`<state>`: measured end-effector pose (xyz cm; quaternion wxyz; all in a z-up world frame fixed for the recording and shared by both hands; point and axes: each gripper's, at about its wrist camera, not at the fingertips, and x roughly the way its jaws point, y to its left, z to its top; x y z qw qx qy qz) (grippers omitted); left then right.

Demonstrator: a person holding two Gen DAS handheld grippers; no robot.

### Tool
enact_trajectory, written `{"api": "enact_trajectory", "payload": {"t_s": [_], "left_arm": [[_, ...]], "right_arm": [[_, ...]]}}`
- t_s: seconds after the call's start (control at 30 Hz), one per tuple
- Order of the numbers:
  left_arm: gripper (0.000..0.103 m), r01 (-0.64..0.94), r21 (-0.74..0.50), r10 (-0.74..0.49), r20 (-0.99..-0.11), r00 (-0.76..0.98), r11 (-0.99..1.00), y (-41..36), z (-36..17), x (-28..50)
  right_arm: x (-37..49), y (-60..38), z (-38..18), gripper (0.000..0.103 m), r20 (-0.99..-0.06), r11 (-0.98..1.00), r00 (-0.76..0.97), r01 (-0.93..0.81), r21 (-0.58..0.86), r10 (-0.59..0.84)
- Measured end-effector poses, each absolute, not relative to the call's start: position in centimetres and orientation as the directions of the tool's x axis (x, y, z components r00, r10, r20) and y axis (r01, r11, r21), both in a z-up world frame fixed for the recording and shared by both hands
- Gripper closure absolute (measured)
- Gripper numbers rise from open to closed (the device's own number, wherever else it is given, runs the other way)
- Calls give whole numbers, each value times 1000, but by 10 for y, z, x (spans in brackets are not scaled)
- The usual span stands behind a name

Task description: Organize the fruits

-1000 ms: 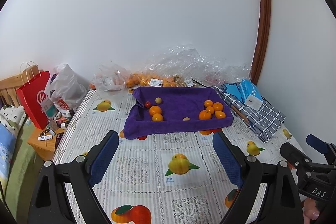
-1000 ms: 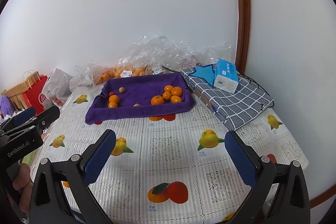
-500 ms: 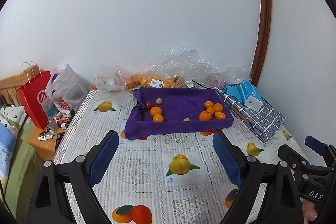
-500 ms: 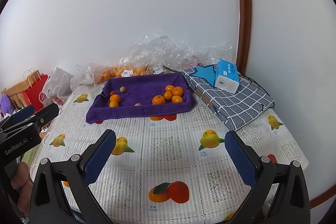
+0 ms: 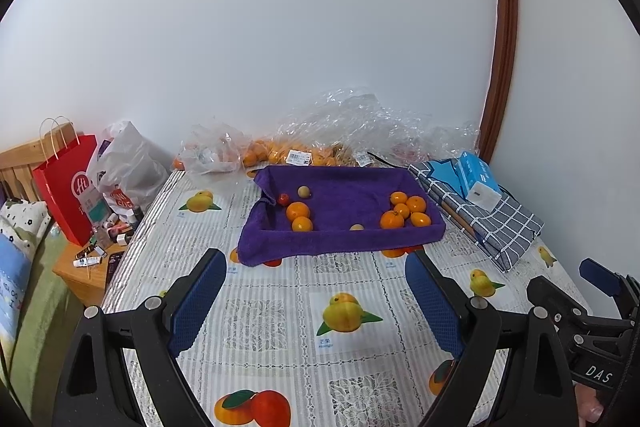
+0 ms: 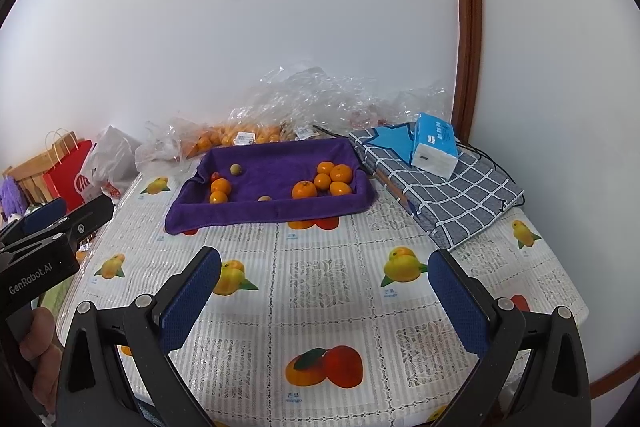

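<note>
Hovering near the purple towel [image 5: 340, 215], both spread and empty: left gripper [image 5: 316, 303], right gripper [image 6: 324, 291]. Oranges [image 5: 404, 211] sit on the towel in two clusters (sorting not started, I'd guess).

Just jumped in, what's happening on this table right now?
A person holds both grippers above the fruit-print tablecloth, short of the purple towel-lined tray. The left gripper and right gripper are both open and empty. In the tray, five oranges cluster at the right, two oranges and a small red fruit sit at the left, with two small tan fruits between. Nothing has been grasped.
</note>
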<state>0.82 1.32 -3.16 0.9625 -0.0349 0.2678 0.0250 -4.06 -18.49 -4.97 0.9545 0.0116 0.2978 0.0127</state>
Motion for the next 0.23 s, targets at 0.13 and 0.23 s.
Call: {"api": "enact_trajectory", "payload": {"t_s": [0.13, 0.23], "left_arm": [[12, -66, -55, 29, -516, 856, 996, 14, -32, 9], [12, -69, -52, 32, -517, 855, 996, 12, -32, 8]], "right_arm": [[-41, -185, -50, 1, -568, 999, 822, -19, 32, 34], [-40, -185, -50, 1, -568, 999, 822, -20, 32, 35]]}}
